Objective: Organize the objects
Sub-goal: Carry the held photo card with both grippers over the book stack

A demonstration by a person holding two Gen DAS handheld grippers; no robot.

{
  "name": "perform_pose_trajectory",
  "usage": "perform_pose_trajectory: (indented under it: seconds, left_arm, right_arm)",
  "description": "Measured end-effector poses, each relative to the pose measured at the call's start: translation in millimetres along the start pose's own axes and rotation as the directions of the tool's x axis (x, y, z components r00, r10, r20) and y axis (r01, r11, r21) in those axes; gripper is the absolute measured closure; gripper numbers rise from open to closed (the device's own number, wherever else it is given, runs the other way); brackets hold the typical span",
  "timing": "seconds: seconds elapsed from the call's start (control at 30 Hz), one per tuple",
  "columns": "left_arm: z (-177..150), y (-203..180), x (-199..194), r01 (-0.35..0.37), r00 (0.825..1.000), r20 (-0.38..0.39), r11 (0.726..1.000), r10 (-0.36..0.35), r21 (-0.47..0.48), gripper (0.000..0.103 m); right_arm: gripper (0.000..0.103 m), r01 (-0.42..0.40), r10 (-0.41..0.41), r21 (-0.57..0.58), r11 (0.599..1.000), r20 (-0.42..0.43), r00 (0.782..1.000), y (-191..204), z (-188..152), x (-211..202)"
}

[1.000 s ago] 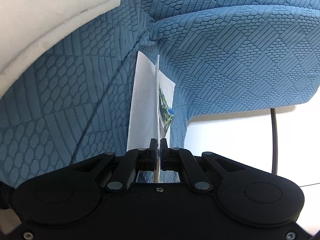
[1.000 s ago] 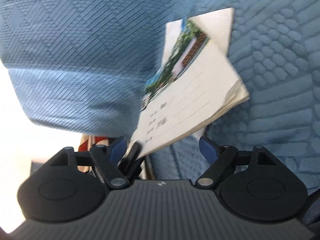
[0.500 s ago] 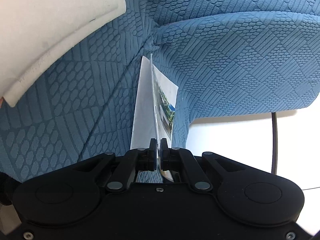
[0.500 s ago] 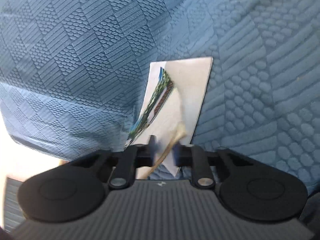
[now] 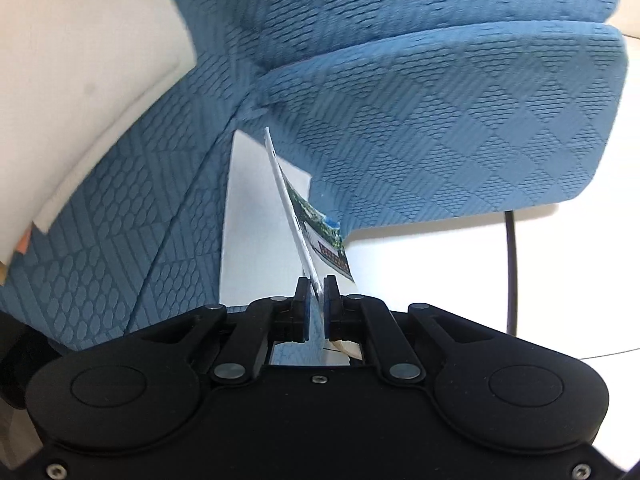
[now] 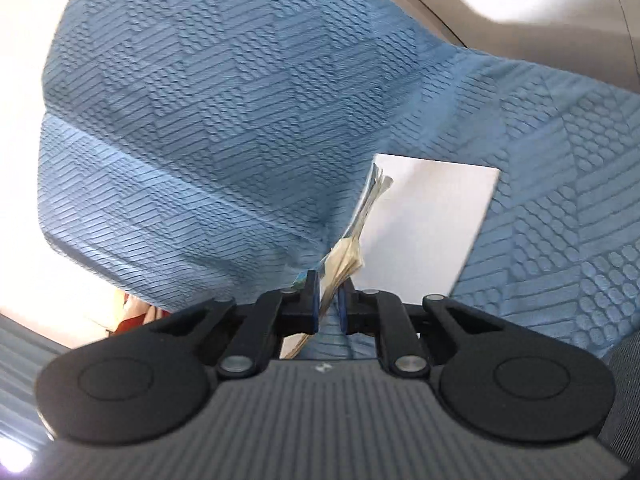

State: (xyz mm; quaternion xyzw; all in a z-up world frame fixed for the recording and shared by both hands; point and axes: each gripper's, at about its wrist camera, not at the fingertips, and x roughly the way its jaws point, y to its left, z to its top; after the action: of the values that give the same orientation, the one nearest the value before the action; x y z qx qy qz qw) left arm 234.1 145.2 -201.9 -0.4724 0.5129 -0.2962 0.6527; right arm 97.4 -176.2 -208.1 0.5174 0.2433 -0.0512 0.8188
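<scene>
A thin booklet with a colourful picture cover point(image 5: 316, 236) stands on edge over the blue textured sofa point(image 5: 440, 120). My left gripper point(image 5: 316, 292) is shut on its near edge. A white sheet point(image 5: 256, 224) lies flat on the seat under it. In the right wrist view my right gripper point(image 6: 328, 288) is shut on the booklet's fanned pages point(image 6: 356, 236), with the white sheet point(image 6: 424, 220) just behind on the sofa point(image 6: 200, 120).
A cream cushion point(image 5: 80, 80) lies at the upper left on the sofa. A white floor point(image 5: 440, 280) and a black cable point(image 5: 510, 272) show at the right. The sofa's beige frame point(image 6: 520, 0) runs along the upper right.
My right gripper went from open beside the booklet to shut on its pages. The booklet has swung from lying open to standing edge-on. My left gripper kept hold and the view shifted slightly.
</scene>
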Motion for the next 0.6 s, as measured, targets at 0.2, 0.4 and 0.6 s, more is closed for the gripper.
perform_pose_trajectory:
  seconds: [0.2, 0.4, 0.6]
  left_arm:
    - [9.4, -14.3, -29.2, 0.038, 0.999, 0.008, 0.999, -0.039, 0.018, 0.097]
    - [16.5, -18.3, -63.1, 0.060, 0.998, 0.029, 0.997, -0.062, 0.037, 0.096]
    - [22.6, -16.6, -100.5, 0.069, 0.995, 0.069, 0.996, -0.072, 0.057, 0.096]
  right_arm:
    - [0.091, 0.009, -0.009, -0.044, 0.999, -0.018, 1.000, 32.7, -5.7, -4.9]
    - [0.091, 0.002, -0.006, -0.107, 0.994, -0.035, 0.999, 70.1, -17.3, -5.8]
    - [0.090, -0.035, 0.026, -0.147, 0.989, -0.061, 0.998, 99.9, -30.2, -1.5]
